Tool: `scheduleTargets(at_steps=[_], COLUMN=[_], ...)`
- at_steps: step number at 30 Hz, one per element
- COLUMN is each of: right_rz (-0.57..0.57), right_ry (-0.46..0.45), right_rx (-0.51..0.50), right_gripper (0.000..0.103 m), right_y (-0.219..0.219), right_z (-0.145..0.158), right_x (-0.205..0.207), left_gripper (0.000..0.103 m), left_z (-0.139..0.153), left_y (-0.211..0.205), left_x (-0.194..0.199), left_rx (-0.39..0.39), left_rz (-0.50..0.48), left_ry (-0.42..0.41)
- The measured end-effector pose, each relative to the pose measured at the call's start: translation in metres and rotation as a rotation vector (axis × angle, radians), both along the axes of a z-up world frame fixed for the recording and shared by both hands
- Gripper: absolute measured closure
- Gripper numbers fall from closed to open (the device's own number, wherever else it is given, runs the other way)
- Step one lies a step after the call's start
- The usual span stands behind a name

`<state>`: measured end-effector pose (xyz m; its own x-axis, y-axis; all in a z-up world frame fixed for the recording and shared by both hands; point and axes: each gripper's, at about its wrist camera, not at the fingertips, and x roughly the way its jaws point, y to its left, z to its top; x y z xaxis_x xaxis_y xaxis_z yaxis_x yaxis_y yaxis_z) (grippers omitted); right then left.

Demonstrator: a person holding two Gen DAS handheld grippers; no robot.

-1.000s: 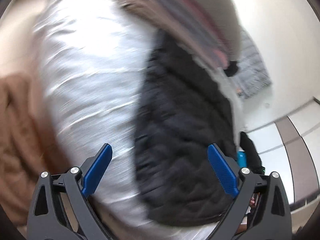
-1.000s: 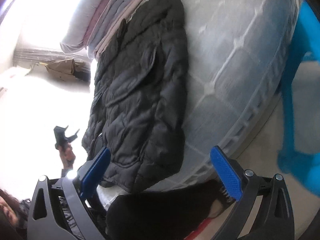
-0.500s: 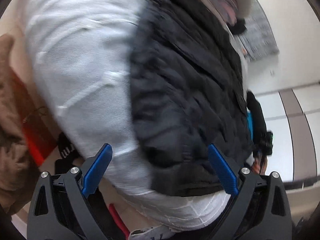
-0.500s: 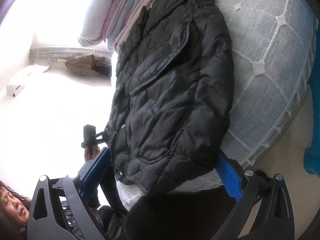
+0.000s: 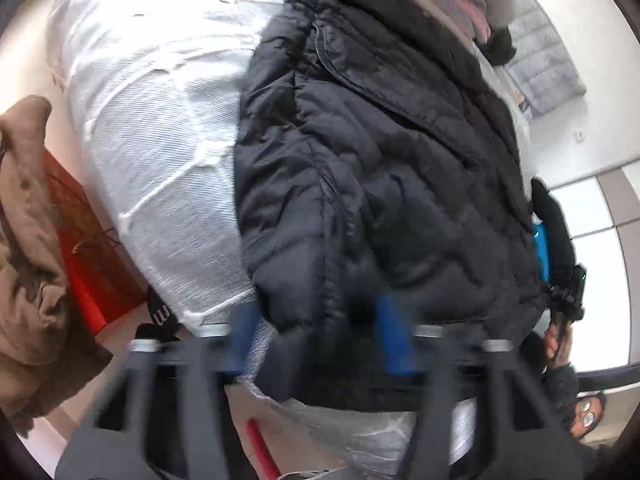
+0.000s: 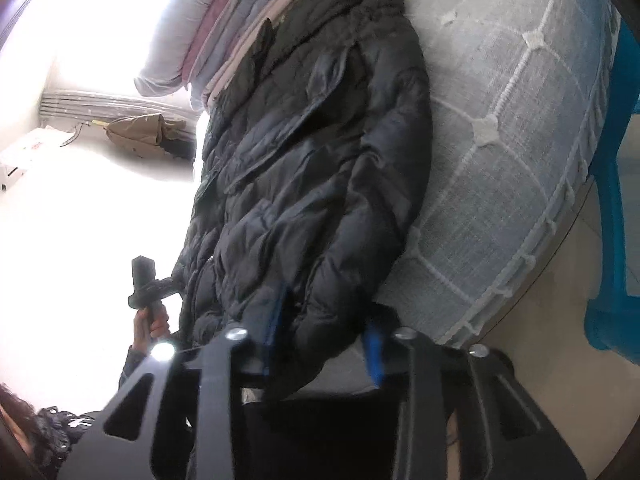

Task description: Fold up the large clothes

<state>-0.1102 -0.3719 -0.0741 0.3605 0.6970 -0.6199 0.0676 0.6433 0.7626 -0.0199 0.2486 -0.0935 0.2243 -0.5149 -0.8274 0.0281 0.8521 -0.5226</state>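
Left gripper (image 5: 320,336) jaws just closed on black puffer jacket (image 5: 380,168) hem, near mattress (image 5: 160,120) edge. Right gripper (image 6: 326,340) also just closed, pinching the opposite hem corner. Jacket lies flat.

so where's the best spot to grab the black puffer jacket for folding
Probably the bottom hem of the black puffer jacket, coming in from the near edge of the mattress. The jacket lies flat with that hem overhanging, so both jaws can straddle it. The left gripper and right gripper have just been closing there.
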Motion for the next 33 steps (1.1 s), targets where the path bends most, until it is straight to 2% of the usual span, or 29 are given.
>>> scheduleTargets(at_steps=[1,4,9,16,18,23,26,28,30,32,33], right_rz=[-0.008,-0.047,-0.119,-0.164,-0.159,-0.125,-0.083,-0.08,-0.094,-0.116,-0.129], right_ry=[-0.016,-0.069,-0.16,-0.266,-0.307,-0.357,-0.282,-0.166,-0.098,-0.043,-0.023], right_rx=[0.001,0.021,0.082,0.19,0.208,0.174,0.098,0.055,0.073,0.101,0.165], right_gripper=[0.079,0.084,0.087,0.088,0.088,0.088,0.088,0.08,0.055,0.034,0.03], right_y=[0.002,0.004,0.002,-0.001,0.0,0.002,0.005,-0.004,-0.018,-0.032,-0.041], right_z=[0.002,0.013,0.036,0.067,0.085,0.119,0.108,0.083,0.06,0.04,0.03], right_x=[-0.001,-0.004,-0.009,-0.035,-0.052,-0.096,-0.111,-0.115,-0.113,-0.111,-0.109], left_gripper=[0.092,0.095,0.096,0.096,0.096,0.096,0.096,0.096,0.095,0.094,0.094], left_z=[0.002,0.015,0.047,0.096,0.11,0.135,0.126,0.098,0.068,0.045,0.039], left_y=[0.005,-0.002,-0.006,-0.006,-0.008,-0.016,-0.017,-0.012,0.0,0.013,0.014], left_x=[-0.003,-0.006,-0.011,-0.037,-0.048,-0.087,-0.112,-0.122,-0.124,-0.122,-0.119], left_rx=[-0.056,-0.032,-0.098,-0.161,-0.179,-0.193,-0.173,-0.135,-0.125,-0.142,-0.156], left_rz=[0.015,0.019,0.065,0.033,0.016,-0.035,-0.06,-0.07,-0.051,-0.021,-0.009], left_ry=[-0.002,-0.046,-0.107,-0.196,-0.212,-0.242,-0.214,-0.148,-0.074,-0.024,-0.006])
